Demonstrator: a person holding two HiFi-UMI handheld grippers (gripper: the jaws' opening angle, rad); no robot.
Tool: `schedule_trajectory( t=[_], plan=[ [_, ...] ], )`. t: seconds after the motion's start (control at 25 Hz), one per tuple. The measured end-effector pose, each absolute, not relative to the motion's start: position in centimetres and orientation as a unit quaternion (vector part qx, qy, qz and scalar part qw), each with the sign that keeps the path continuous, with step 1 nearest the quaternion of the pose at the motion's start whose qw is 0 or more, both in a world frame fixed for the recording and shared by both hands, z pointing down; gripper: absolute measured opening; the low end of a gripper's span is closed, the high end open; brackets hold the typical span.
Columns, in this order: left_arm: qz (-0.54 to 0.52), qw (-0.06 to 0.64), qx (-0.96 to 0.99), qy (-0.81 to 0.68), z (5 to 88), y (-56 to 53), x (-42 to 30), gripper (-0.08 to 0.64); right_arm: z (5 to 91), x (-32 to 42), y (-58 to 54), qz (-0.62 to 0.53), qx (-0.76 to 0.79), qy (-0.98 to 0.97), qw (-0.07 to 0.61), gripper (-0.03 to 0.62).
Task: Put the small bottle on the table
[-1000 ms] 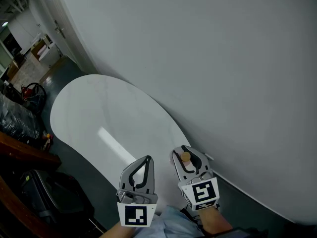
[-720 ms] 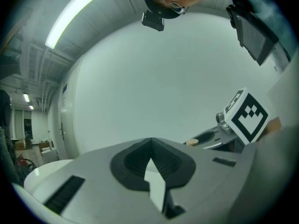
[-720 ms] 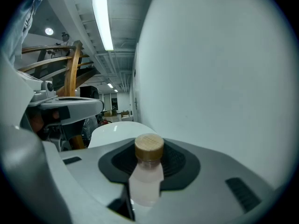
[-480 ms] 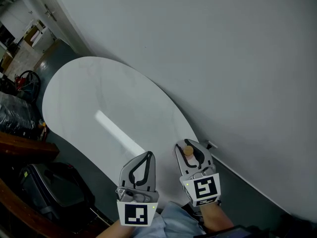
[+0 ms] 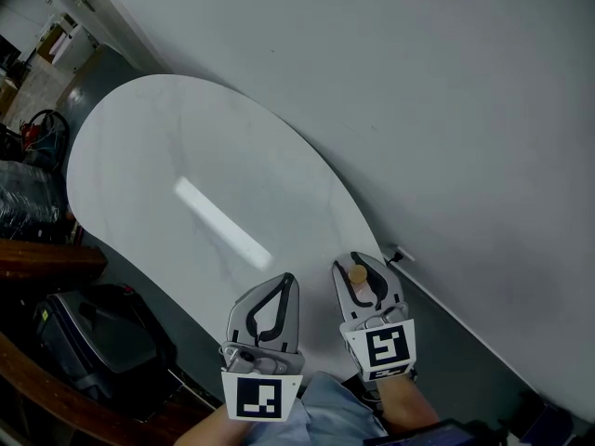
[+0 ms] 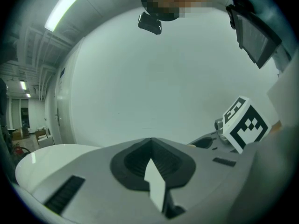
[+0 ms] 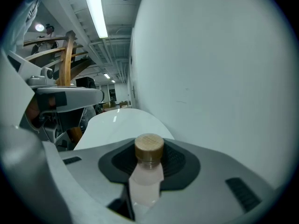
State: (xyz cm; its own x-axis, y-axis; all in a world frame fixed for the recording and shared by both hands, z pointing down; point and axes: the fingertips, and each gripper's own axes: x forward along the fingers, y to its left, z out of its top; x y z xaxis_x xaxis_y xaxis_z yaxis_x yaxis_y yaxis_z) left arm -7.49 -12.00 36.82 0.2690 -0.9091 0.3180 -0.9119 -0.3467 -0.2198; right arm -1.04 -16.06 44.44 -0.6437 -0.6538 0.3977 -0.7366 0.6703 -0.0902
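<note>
A small pale bottle (image 7: pixel 146 180) with a round wooden cap (image 5: pixel 357 274) stands upright between the jaws of my right gripper (image 5: pixel 358 260), which is shut on its body. This gripper hangs over the near right end of the white oval table (image 5: pixel 186 156), close to the wall. Just to its left, my left gripper (image 5: pixel 287 279) is shut with its tips together and nothing between them. In the left gripper view the right gripper's marker cube (image 6: pixel 245 123) shows at the right. The bottle's base is hidden by the jaws.
A big curved white wall (image 5: pixel 418 110) runs along the table's right side, with a narrow strip of dark floor between them. Dark bags and a black case (image 5: pixel 93 342) sit on the floor at the left, beside a wooden rail (image 5: pixel 37 260).
Both grippers have sunk towards the near end of the table, and the table now fills more of the head view. The bottle stays in the right gripper.
</note>
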Motion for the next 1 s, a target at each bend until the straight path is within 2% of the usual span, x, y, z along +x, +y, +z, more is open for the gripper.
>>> schedule_trajectory(
  t=[0.44,0.6,1.0],
  plan=[
    [0.22,0.043,0.788,-0.574,39.0,-12.0,-8.5,0.003,47.6,-1.2,-15.7,0.159,0.383,-0.89,0.191,0.112],
    [0.218,0.055,0.786,-0.575,39.4,-12.2,-8.6,0.003,47.3,-1.8,-16.1,0.134,0.379,-0.9,0.169,0.112],
    [0.219,0.071,0.784,-0.576,40.1,-12.3,-9.0,0.003,47.6,-1.9,-16.2,0.126,0.384,-0.899,0.169,0.112]
  ],
)
